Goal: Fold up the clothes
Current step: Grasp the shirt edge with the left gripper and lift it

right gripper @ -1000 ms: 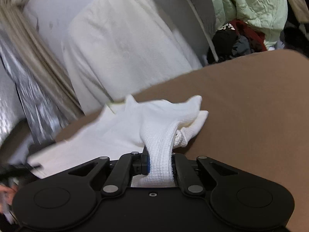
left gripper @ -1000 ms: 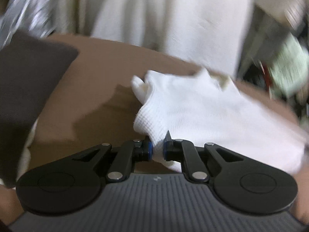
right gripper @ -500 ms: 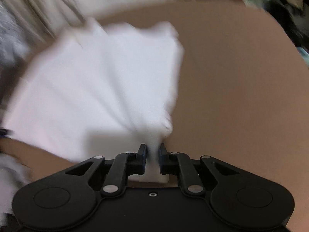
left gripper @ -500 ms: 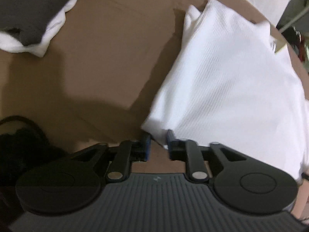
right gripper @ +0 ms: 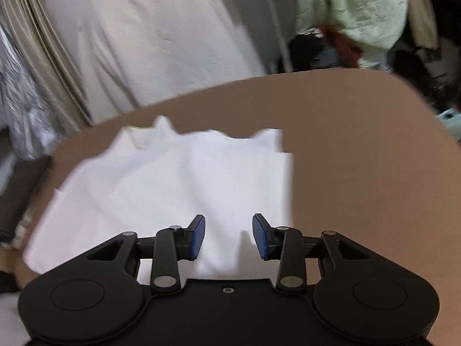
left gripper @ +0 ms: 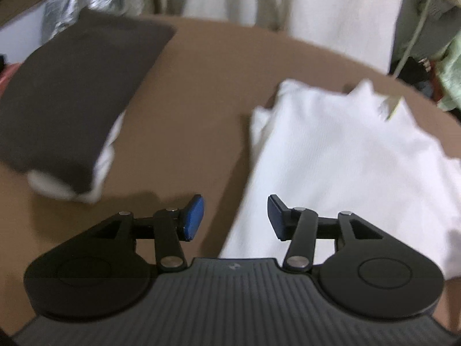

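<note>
The white ribbed shirt lies folded and flat on the brown table. In my left view its left edge runs from near my fingers up and away, and bare brown table lies open to the left of that edge. Past that open strip sits a dark grey folded cloth on top of something white, well apart from the shirt. In my right view the shirt's right edge is fairly straight, and a wide stretch of bare table spreads out to the right of it. The far edge of the shirt has little bumps and a bit of yellow-green near one corner, and it stops short of the table's back rim. My left gripper hangs over the shirt's near left edge, with one blue pad over the brown table and the other over the white cloth. Its fingers are spread wide and hold nothing. My right gripper hangs over the near part of the shirt, close to its right edge. Its fingers are spread wide too, with only white cloth showing in the gap, and they pinch nothing. I cannot tell if the pads touch the cloth. Behind the table hang a big cream cloth and a pale green quilted thing.
</note>
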`<state>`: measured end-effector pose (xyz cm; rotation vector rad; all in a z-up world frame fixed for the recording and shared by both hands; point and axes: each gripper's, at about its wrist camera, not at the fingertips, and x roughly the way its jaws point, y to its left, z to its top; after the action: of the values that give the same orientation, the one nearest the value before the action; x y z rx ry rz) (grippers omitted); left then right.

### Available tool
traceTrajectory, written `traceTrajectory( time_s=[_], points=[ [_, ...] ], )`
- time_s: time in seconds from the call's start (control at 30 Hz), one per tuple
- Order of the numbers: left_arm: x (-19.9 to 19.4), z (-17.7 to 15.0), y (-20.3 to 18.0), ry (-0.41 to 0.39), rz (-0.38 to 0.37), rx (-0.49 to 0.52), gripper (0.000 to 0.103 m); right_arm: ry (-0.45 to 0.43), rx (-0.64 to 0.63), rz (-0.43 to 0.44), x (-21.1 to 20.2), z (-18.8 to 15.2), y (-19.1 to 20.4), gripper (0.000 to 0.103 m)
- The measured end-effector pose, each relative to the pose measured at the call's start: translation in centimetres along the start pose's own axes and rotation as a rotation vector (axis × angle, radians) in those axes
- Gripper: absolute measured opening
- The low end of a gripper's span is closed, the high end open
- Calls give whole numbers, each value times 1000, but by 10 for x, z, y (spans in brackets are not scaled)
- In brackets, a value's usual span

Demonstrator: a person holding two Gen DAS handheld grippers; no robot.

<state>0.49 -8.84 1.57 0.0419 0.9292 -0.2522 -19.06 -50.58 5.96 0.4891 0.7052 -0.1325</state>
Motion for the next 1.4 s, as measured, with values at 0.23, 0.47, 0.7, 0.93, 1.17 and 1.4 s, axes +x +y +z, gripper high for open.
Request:
traceTrajectory(
  time_s=[0.23, 0.47, 0.7, 0.93, 1.17, 1.4],
  points=[
    [45, 48, -45, -114, -39, 232, 58, 29, -169, 159, 56, 41, 94, 48],
    [117, 108, -47, -95, -150, 153, 70, 6, -120, 251, 90, 15, 59, 48],
    [175, 117, -53, 23, -229, 94, 7, 9, -48, 304, 96, 17, 36, 48],
    [77, 83, -96, -232, -257, 330, 5, 48, -114, 263, 98, 7, 43, 48],
    [-37, 17, -108, -217, -557, 236, 5, 2, -121, 237, 68, 8, 48, 48],
    [-33, -82, -166, 237, -499, 362, 6, -41, -71, 216, 48, 12, 42, 48]
  ],
)
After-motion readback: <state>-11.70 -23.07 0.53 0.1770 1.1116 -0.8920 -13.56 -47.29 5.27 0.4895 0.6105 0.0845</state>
